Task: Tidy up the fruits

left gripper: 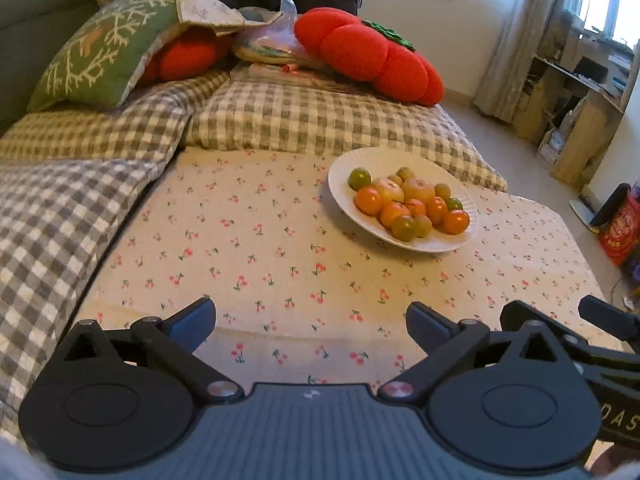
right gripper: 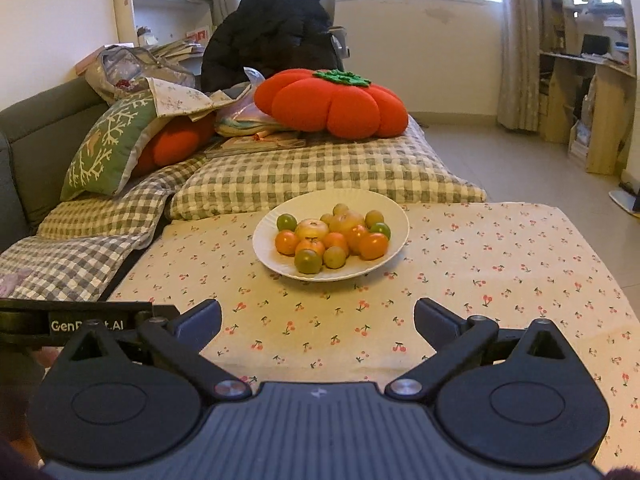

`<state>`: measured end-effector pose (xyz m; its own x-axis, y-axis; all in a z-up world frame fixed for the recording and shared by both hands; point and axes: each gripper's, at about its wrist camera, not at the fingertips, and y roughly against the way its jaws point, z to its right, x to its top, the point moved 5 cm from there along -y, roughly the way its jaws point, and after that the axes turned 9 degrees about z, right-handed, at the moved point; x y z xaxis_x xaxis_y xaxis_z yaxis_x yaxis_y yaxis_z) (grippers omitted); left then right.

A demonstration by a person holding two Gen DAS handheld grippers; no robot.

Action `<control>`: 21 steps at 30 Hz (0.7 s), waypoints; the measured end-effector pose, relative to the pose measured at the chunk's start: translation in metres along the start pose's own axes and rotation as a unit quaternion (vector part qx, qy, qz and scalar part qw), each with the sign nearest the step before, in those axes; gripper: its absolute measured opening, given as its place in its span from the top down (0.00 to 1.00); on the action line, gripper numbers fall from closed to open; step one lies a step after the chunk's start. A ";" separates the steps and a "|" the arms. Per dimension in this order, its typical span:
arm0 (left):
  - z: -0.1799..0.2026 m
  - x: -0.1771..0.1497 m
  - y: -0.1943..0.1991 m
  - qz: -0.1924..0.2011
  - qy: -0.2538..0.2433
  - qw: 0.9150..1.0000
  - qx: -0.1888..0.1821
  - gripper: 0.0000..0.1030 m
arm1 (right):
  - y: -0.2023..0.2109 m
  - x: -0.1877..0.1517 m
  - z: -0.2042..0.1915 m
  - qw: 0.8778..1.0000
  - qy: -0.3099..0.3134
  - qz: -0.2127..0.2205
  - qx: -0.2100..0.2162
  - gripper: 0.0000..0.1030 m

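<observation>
A white plate [left gripper: 344,168] [right gripper: 396,216] stands on the cherry-print cloth and holds a pile of fruit: several orange tangerines [left gripper: 368,200] [right gripper: 373,245], green ones [left gripper: 359,178] [right gripper: 287,223] and two pale apples [left gripper: 418,189] [right gripper: 311,229]. My left gripper [left gripper: 311,322] is open and empty, low over the cloth, with the plate ahead and to the right. My right gripper [right gripper: 318,322] is open and empty, with the plate straight ahead. Part of the right gripper shows at the right edge of the left wrist view [left gripper: 608,320].
The cherry-print table [right gripper: 500,264] butts against a sofa with checked cushions [right gripper: 320,172], a green pillow [right gripper: 108,144] and a red tomato cushion [right gripper: 332,104]. A black coat [right gripper: 276,28] lies behind. Floor and shelves [right gripper: 592,92] are at the right.
</observation>
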<state>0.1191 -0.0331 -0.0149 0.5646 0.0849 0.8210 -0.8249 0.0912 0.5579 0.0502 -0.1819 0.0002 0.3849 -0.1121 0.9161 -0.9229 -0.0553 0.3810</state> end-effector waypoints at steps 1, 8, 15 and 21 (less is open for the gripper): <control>0.000 0.000 0.002 0.005 -0.002 1.000 0.001 0.08 | 0.000 0.000 -0.001 1.000 0.000 0.002 -0.003 0.00; -0.003 -0.003 0.003 0.016 -0.017 1.000 0.018 0.08 | -0.003 -0.003 -0.008 1.000 0.008 0.003 0.002 0.00; -0.010 -0.005 -0.002 0.012 -0.002 1.000 0.019 0.08 | -0.006 -0.009 -0.015 1.000 0.024 0.000 0.007 0.00; -0.010 -0.004 -0.004 0.013 -0.002 1.000 0.013 0.08 | -0.007 -0.010 -0.013 1.000 0.013 -0.004 0.009 0.00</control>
<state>0.1203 -0.0240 -0.0211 0.5430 0.0821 0.8357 -0.8397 0.0640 0.5392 0.0524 -0.1676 -0.0101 0.3912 -0.0852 0.9164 -0.9196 -0.0744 0.3857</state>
